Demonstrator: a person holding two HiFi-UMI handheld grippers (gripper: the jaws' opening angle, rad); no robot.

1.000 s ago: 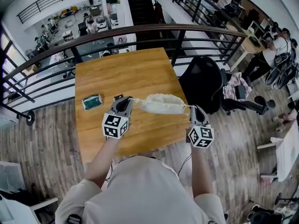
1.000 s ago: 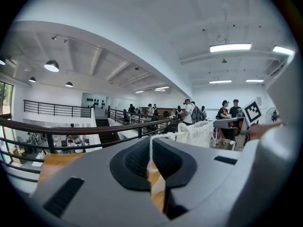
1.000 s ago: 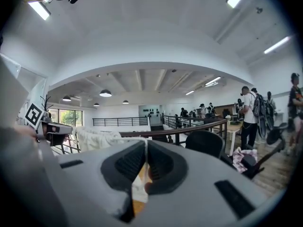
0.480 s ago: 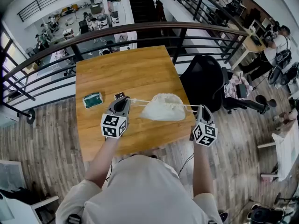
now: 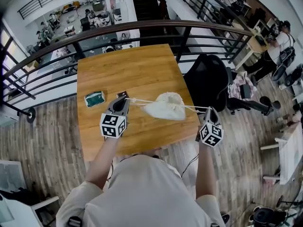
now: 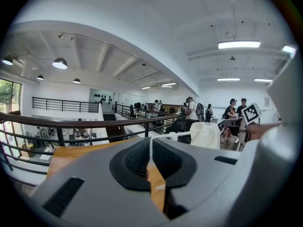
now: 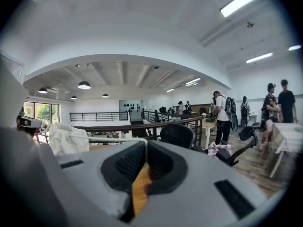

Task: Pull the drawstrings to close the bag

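A white cloth drawstring bag (image 5: 165,107) hangs bunched above the wooden table (image 5: 132,70), strung between my two grippers. My left gripper (image 5: 125,101) is shut on the left drawstring (image 5: 140,100), which runs taut to the bag. Past the table's right edge, my right gripper (image 5: 209,112) is shut on the right drawstring (image 5: 196,109). In the left gripper view the cord (image 6: 150,148) is pinched between the pads and leads to the bag (image 6: 206,135). The right gripper view shows its cord (image 7: 145,150) pinched likewise, with the bag (image 7: 66,138) to the left.
A green packet (image 5: 94,99) and a small black item (image 5: 121,94) lie on the table left of the bag. A black office chair (image 5: 206,82) stands off the table's right side. A dark railing (image 5: 142,28) runs behind the table. People stand far right.
The grippers have drawn apart, the right one moving outward past the table edge. The bag has gone from a long flat shape to a gathered bunch hanging on taut strings.
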